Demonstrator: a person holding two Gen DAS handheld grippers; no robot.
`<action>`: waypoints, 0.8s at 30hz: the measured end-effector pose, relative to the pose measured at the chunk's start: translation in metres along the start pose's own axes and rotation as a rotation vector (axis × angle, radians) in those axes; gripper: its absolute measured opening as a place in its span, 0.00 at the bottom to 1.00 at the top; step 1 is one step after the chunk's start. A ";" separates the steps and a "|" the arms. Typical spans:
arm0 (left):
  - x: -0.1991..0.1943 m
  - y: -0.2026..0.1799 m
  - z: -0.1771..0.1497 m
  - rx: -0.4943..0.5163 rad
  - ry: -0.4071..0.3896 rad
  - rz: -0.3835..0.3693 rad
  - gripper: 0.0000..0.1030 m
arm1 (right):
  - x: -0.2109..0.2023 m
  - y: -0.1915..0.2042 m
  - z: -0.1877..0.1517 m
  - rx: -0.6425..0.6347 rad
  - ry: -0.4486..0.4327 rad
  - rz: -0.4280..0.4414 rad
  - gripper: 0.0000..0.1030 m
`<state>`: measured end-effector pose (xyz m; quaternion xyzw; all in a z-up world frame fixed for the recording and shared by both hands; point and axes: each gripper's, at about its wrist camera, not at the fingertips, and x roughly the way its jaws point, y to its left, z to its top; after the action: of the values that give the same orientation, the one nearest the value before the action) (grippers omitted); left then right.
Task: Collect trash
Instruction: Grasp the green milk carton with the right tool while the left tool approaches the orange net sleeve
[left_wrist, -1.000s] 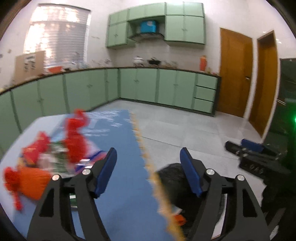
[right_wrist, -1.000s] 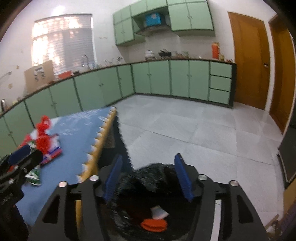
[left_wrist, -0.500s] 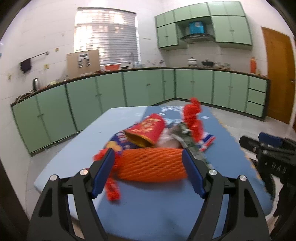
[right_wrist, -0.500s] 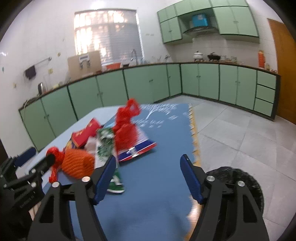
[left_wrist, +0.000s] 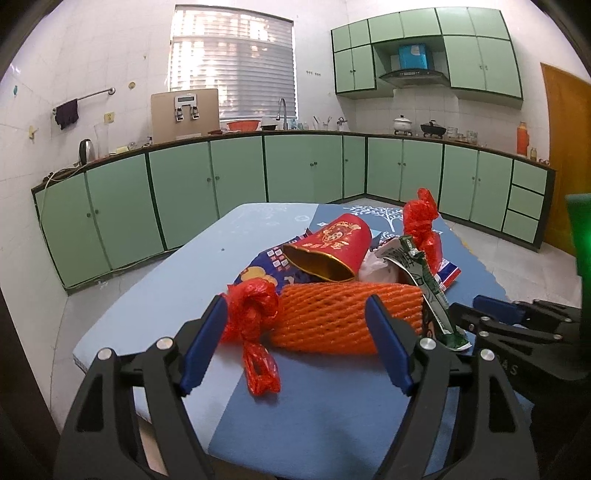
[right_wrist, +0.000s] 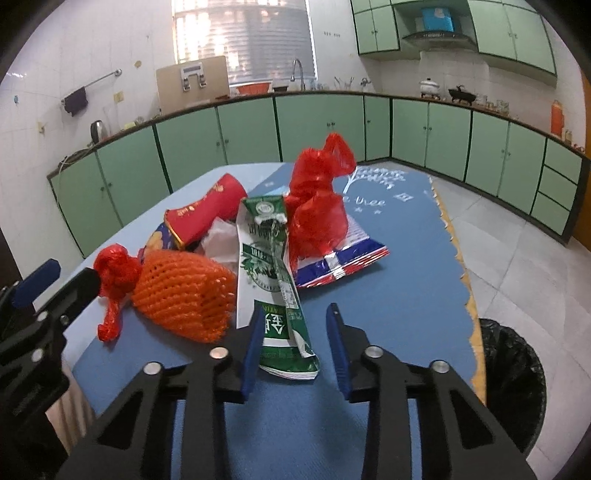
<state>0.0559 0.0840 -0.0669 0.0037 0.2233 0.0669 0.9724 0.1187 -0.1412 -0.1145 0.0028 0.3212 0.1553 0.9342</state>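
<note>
Left gripper (left_wrist: 295, 345) low and level, pointing forward, blue fingers (left_wrist: 201, 349) spread wide apart, nothing between them gripped. Right gripper (right_wrist: 295, 349) also low, pointing forward, blue fingers (right_wrist: 338, 349) apart but closer together than the left ones, holding nothing. Both side by side, near each other, each one seen at the edge of the other's view.

foam net sleeve (left_wrist: 347, 317): we see orange mesh
milk carton (right_wrist: 271, 273): green, white
surface (right_wrist: 399, 295): blue
cabinets (left_wrist: 303, 171): pale green
</note>
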 end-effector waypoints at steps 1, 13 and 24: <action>0.001 0.000 0.000 -0.002 0.003 -0.001 0.73 | 0.003 0.000 0.000 0.003 0.010 0.001 0.24; 0.010 -0.006 -0.006 0.007 0.022 -0.012 0.73 | 0.014 -0.008 -0.005 0.021 0.059 0.049 0.05; 0.014 -0.021 -0.014 0.033 0.045 -0.031 0.73 | -0.026 -0.001 -0.002 -0.058 -0.002 0.081 0.04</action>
<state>0.0651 0.0648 -0.0866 0.0146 0.2460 0.0484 0.9679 0.0986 -0.1504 -0.1002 -0.0111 0.3155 0.2021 0.9271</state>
